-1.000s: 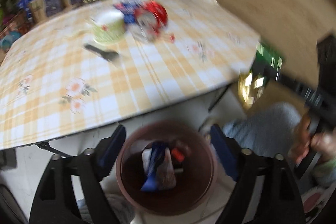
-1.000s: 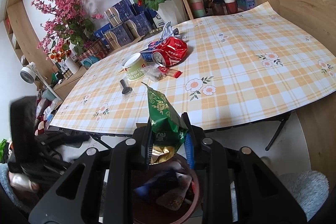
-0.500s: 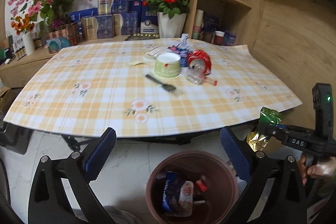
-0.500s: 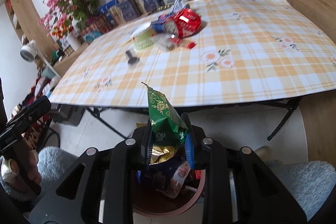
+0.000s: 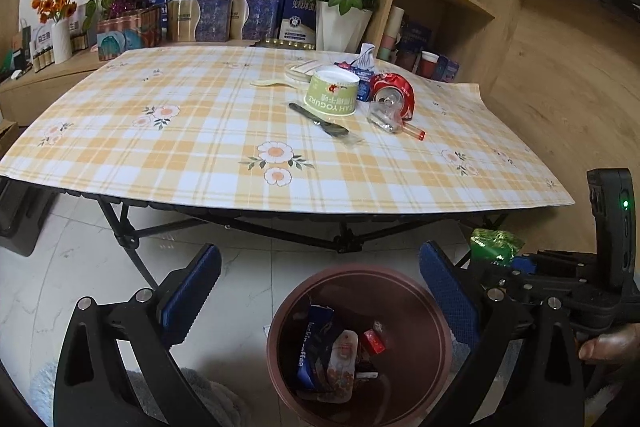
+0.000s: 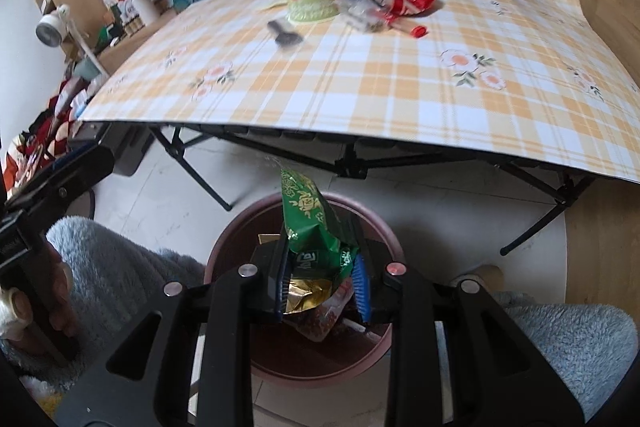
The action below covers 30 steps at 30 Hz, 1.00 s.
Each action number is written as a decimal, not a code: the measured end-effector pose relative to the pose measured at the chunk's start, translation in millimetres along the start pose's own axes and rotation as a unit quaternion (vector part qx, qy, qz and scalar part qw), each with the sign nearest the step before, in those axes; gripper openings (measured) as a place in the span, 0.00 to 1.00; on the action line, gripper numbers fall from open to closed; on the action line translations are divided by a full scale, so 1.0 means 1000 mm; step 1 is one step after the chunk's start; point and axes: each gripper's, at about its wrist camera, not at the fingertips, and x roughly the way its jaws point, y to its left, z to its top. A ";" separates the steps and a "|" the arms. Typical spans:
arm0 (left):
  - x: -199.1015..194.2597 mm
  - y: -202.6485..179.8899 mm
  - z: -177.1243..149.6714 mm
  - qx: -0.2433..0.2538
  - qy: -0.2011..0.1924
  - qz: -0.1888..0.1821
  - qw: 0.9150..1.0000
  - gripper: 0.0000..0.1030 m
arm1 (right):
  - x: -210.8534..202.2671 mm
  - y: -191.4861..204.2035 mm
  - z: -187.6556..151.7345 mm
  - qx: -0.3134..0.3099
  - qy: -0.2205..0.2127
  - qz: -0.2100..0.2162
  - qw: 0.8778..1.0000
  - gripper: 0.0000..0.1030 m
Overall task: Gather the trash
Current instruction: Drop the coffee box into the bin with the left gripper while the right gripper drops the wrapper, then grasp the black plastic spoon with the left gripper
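A brown bin [image 5: 360,269] stands on the floor in front of the table and holds several wrappers. My left gripper [image 5: 320,255] hangs over it, open and holding nothing. My right gripper [image 6: 320,243] is above the bin [image 6: 224,247] with a green snack bag [image 6: 308,223] between its blue pads. Its jaws are opening, and the pads still touch the bag. The bag [image 5: 494,245] also shows at the right of the left wrist view. On the table lie a crushed red can [image 5: 394,93], a green yoghurt cup [image 5: 334,95], a wrapped black spoon [image 5: 320,123] and a clear wrapper [image 5: 384,117].
The yellow checked table [image 5: 200,155] stands on black folding legs just behind the bin. Flower vases and boxes line its far side, with wooden shelves to the right. Grey fluffy cushions [image 6: 560,339] lie on both sides of the bin. A hand [image 6: 52,303] grips the left tool.
My left jaws spread wider and that view steadied, pulling back from the bin. My right gripper came down with the green bag, from table-edge height to just above the bin.
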 end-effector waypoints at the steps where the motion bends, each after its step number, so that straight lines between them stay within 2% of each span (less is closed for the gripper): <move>1: 0.000 0.001 0.000 -0.003 0.001 0.000 1.000 0.94 | 0.001 0.001 -0.001 -0.001 0.003 -0.002 1.000 0.30; 3: 0.001 0.004 0.000 -0.009 0.002 0.006 1.000 0.94 | 0.001 0.002 -0.002 -0.002 0.002 -0.007 1.000 0.30; 5: 0.001 0.007 0.000 -0.016 0.003 0.008 1.000 0.94 | -0.001 0.002 -0.001 -0.003 -0.004 -0.013 1.000 0.38; 7: 0.001 0.010 0.000 -0.024 0.003 0.008 1.000 0.94 | -0.003 0.002 0.000 -0.003 -0.014 -0.020 1.000 0.59; 9: 0.001 0.011 0.000 -0.028 0.004 0.010 1.000 0.94 | -0.007 0.001 0.001 -0.002 -0.026 -0.026 0.999 0.68; 12: 0.002 0.012 0.000 -0.029 0.008 0.012 0.999 0.94 | -0.012 -0.003 0.002 0.004 -0.045 -0.041 0.998 0.92; 13: 0.003 0.011 0.000 -0.029 0.009 0.013 0.999 0.94 | -0.013 -0.004 0.003 0.005 -0.051 -0.045 0.998 0.94; 17: 0.003 0.010 0.000 -0.026 0.008 0.014 1.000 0.94 | -0.013 -0.010 0.008 0.013 -0.052 -0.061 0.997 0.94; 20: 0.004 0.009 0.000 -0.022 0.008 0.015 1.000 0.94 | -0.012 -0.015 0.007 0.018 -0.055 -0.057 0.997 0.94; 24: 0.000 0.008 0.000 -0.019 -0.008 0.019 1.000 0.94 | -0.011 -0.015 0.007 -0.005 -0.072 -0.086 0.994 0.94; 26: -0.001 0.008 0.000 -0.021 -0.013 0.017 1.000 0.94 | -0.013 -0.018 0.009 -0.001 -0.083 -0.087 0.993 0.94; 30: 0.006 0.011 0.000 -0.031 -0.003 0.007 0.999 0.94 | -0.015 -0.023 0.015 0.008 -0.095 -0.108 0.990 0.94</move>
